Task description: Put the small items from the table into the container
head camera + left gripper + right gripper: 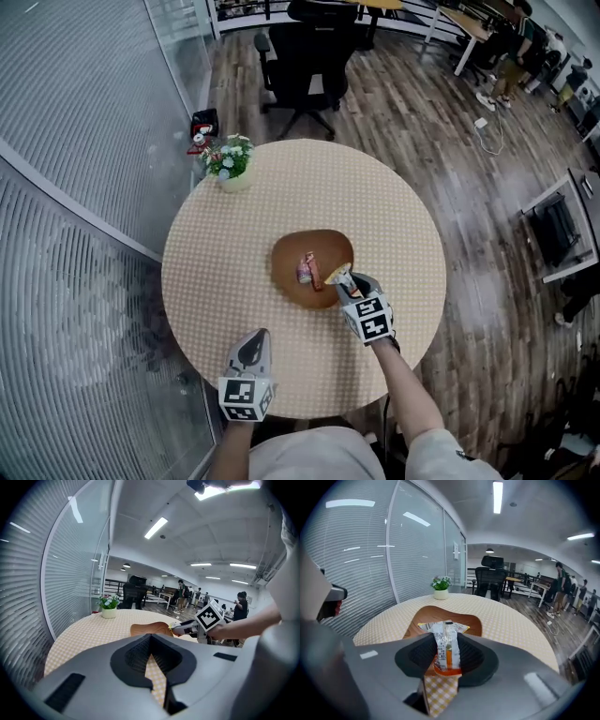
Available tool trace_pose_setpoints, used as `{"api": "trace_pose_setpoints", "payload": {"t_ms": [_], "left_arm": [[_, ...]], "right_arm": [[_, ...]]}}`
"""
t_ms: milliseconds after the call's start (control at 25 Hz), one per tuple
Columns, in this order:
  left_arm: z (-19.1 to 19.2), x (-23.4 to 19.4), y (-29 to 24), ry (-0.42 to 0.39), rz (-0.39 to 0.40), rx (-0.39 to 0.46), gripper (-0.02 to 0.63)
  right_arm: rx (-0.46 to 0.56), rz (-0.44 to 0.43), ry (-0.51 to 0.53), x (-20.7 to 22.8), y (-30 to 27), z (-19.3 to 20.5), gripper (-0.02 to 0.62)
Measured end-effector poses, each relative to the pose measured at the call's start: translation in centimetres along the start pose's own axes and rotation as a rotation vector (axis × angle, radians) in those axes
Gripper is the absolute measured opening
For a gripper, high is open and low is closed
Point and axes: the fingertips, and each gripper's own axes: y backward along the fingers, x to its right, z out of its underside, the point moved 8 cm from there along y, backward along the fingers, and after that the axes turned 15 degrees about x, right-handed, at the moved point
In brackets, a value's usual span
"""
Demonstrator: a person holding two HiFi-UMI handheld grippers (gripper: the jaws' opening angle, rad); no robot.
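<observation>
Packet [443,644] of crinkly foil, printed white and orange, is clamped upright between the pads of the right gripper [347,281]. It hangs just over the near right rim of the dish [295,246].

From the left: a small potted plant [230,164] stands at the far left edge of the round, checked tabletop [281,187]. Nearer the person, at the left, the left gripper [256,336] hovers over the tabletop's near edge, well apart from the dish. Its jaws are drawn together on nothing; only the cloth shows below them. At the centre lies the dish, brown, shallow and wooden. Two other packets [308,269] lie inside it, side by side and touching. At the dish's right rim is the right gripper, tilted down toward the dish, its pads pressing the packet's middle while the top flap fans out above them.

No other small items show on the tabletop, so this packet looks like the last one to go in.

The packet is probably very light, soft and a little slippery. A pinch across the flat middle, as here, seems right; a hold on the thin sealed edge could slide off. Squeezing hard risks crushing whatever is inside.
</observation>
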Motion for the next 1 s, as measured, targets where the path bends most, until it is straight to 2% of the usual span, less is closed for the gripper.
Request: {"api": "trace_pose_setpoints", "payload": {"t_ms": [160,320,480,640,920,1000], "left_arm": [[-0.3,-1.9,2.1,0.006,-0.054,0.010,0.006],[-0.6,-2.7,3.7,0.009,-0.083,0.021,0.006],[-0.9,-3.4,4.7,0.011,-0.099,0.025,0.006],[-1.0,-3.8,4.9,0.013,-0.094,0.032,0.006],[-1.2,-3.0,4.4,0.006,-0.047,0.034,0.006],[-1.1,-2.7,4.3,0.000,-0.036,0.033,0.005]], "right_arm": [[-0.032,-0.058,0.022,-3.3,-3.1,0.0,0.127],[-0.095,-0.060,0.016,-4.4,-4.4,1.1,0.127],[-0.116,-0.059,0.008,-4.6,-4.9,2.0,0.130],[-0.096,-0.089,-0.030,-4.9,-4.3,2.1,0.200],[-0.075,-0.039,-0.020,-4.1,-3.1,1.1,0.214],[-0.068,-0.041,-0.045,-4.0,-3.3,1.0,0.275]]}}
